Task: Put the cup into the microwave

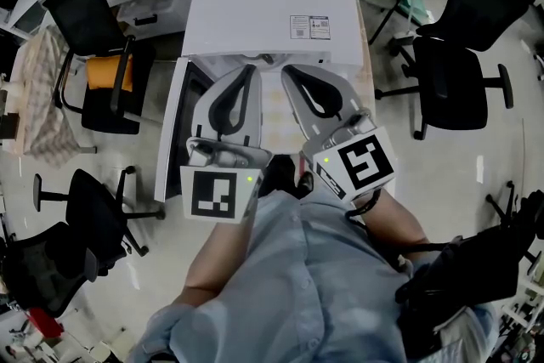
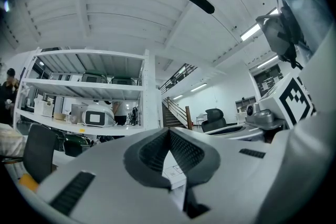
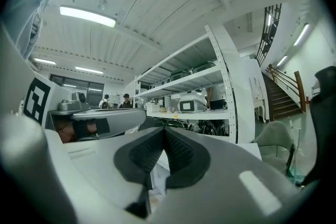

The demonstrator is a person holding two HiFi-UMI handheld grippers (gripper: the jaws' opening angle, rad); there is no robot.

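A white microwave [image 1: 272, 13] stands straight ahead in the head view, seen from above, with its door [image 1: 174, 132] swung open to the left. Both grippers are held level in front of it, side by side. The left gripper [image 1: 252, 69] has its jaws pressed together with nothing between them, as the left gripper view shows [image 2: 169, 131]. The right gripper [image 1: 287, 70] is shut too and holds nothing [image 3: 164, 131]. No cup shows in any view. The microwave's inside is hidden behind the grippers.
Black office chairs stand to the right [image 1: 463, 55] and the left [image 1: 98, 21], one beside an orange cushion [image 1: 109, 72]. Beyond the grippers is a white shelf rack [image 2: 89, 86] with appliances, a staircase [image 3: 278, 92], and two people far off [image 3: 116, 102].
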